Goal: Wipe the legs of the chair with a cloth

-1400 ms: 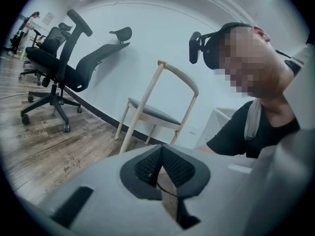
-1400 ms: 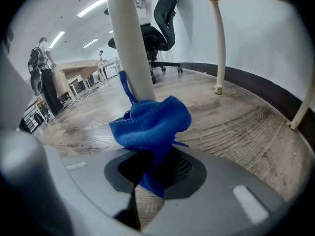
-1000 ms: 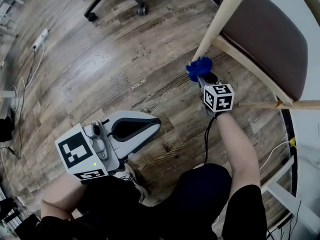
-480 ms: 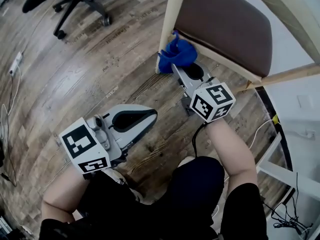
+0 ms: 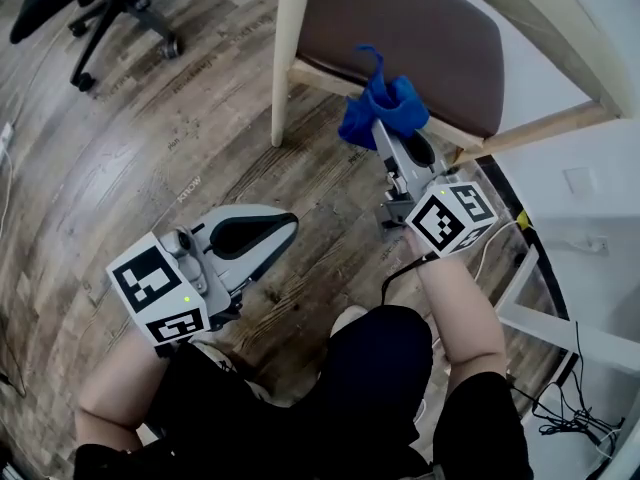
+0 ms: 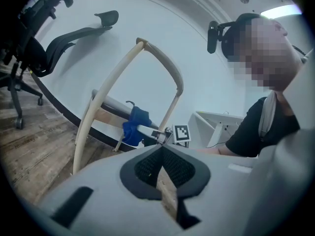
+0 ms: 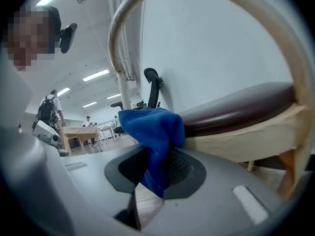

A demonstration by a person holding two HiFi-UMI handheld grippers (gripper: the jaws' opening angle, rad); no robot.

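Wood-plank flooring lies under a pale wooden chair with a brown padded seat. The right gripper has its jaws clamped on a crumpled blue cloth, held up near the seat's edge and apart from the round pale leg. The left gripper hangs low over the floor, its jaws together on nothing.

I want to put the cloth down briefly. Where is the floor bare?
Bare wood floor lies between the chair leg, the office chair's base and the left gripper. It is crowded by the right gripper, under the seat, and near the cables.
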